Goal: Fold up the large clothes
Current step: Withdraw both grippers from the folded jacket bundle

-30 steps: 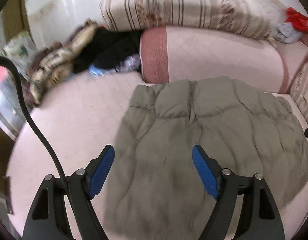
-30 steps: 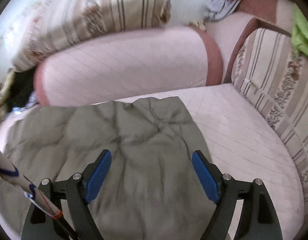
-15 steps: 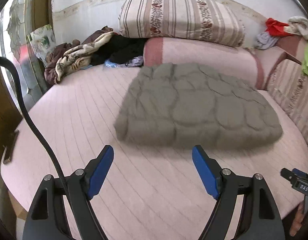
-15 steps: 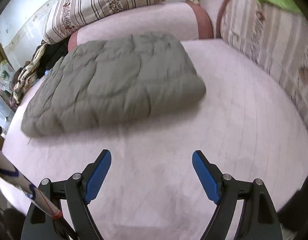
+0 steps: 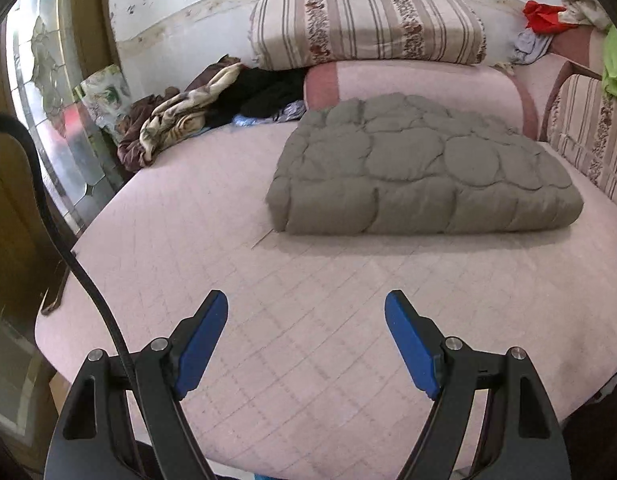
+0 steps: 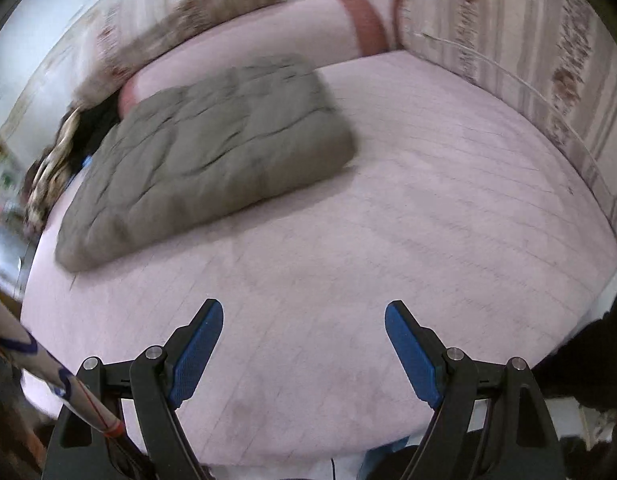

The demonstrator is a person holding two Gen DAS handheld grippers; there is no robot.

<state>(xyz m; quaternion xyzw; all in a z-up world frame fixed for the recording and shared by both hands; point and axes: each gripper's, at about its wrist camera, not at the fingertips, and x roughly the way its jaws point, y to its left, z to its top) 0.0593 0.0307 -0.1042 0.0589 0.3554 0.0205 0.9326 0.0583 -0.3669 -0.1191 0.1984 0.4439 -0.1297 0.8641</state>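
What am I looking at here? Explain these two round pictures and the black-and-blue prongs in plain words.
No robot: a person carries a hand-held gripper in each hand, each with a wide-angle camera looking along its fingers. One picture comes from the left gripper, the other from the right gripper; the right one is blurred. The blue-padded prongs are their jaws, standing wide apart and holding nothing. Ahead lies a folded grey quilted garment on a pink bed, beside a striped pillow and a clothes pile.
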